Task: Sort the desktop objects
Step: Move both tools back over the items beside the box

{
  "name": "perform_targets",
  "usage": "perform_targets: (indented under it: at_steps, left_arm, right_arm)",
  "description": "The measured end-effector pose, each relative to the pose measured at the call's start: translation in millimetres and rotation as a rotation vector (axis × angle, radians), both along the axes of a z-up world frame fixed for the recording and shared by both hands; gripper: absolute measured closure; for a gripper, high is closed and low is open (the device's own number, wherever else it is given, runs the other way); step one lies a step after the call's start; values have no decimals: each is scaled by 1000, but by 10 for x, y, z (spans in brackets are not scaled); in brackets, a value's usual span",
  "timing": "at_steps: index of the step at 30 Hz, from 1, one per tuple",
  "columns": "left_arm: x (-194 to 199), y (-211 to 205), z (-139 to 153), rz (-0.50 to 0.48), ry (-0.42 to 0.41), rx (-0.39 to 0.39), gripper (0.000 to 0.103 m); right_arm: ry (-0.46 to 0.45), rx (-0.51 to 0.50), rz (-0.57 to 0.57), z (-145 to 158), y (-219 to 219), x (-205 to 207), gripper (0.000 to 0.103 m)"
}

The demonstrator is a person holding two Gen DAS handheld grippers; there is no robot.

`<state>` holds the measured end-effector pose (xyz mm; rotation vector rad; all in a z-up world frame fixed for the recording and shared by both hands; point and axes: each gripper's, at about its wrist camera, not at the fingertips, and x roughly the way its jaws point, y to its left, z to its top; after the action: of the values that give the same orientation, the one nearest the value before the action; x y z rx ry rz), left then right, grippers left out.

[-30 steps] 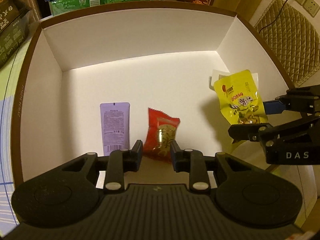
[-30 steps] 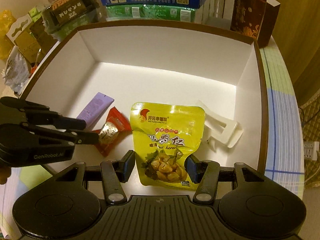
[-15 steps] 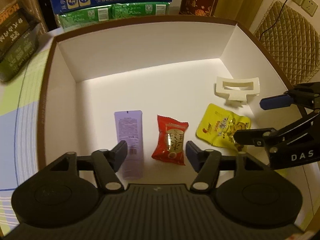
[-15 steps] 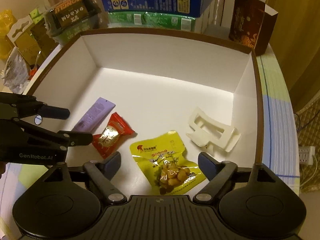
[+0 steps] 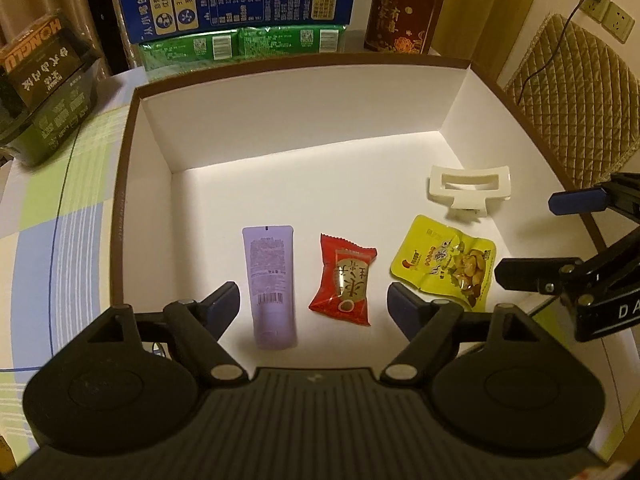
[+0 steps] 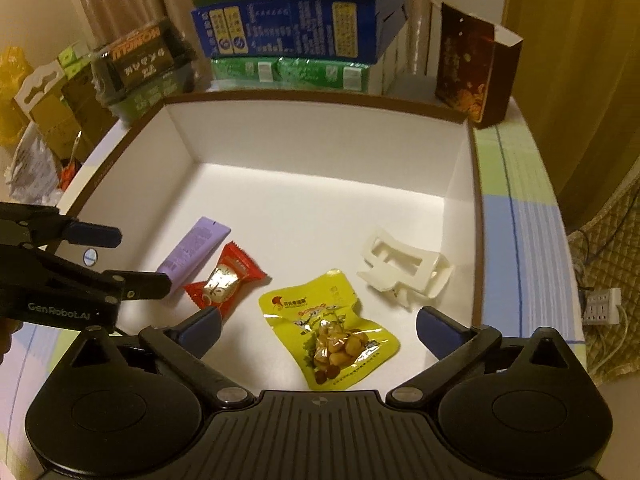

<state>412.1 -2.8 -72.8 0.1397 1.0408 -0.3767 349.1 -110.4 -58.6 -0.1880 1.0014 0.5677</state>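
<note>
A white box with a brown rim (image 5: 120,184) (image 6: 476,184) holds a lilac tube (image 5: 272,280) (image 6: 194,248), a red candy packet (image 5: 346,280) (image 6: 224,280), a yellow snack pouch (image 5: 444,266) (image 6: 332,328) and a white hair claw clip (image 5: 468,188) (image 6: 404,268), all lying flat on its floor. My left gripper (image 5: 314,310) hovers above the tube and candy, jaws opening, pads touching nothing. My right gripper (image 6: 318,328) hangs over the yellow pouch, jaws opening wide, nothing gripped. Each gripper shows at the edge of the other's view.
Behind the box stand blue and green cartons (image 5: 236,4) (image 6: 296,36), a dark brown gift box (image 5: 404,20) (image 6: 476,68) and a black-green pack (image 5: 44,84) (image 6: 136,60). The checked tablecloth (image 6: 520,232) borders the box. A quilted chair back (image 5: 572,96) is at the right.
Both grippers let go and opened wide while rising. The red candy and yellow pouch, lifted before, now lie on the box floor. The hair clip is uncovered.
</note>
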Motion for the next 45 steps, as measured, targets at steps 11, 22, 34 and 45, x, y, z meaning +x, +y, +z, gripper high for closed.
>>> perform_targets:
  at_steps: [11,22,34,45]
  left_arm:
    - [-190,50,244,30,-47,-3,23]
    - [-604,144,533,59,-112,-32,23]
    - [-1348,400,672,108,-152,-20,23]
    - [-1970,568,519,154,-104,13,23]
  right_arm:
    - [-60,61,-62,218,-193,-199,2]
    - [-123,111,-76,428,-391,-590,2]
    - [-137,134,-65,461,-581,-1186,2]
    - [-77,121,-49,268,-705,-1717,2]
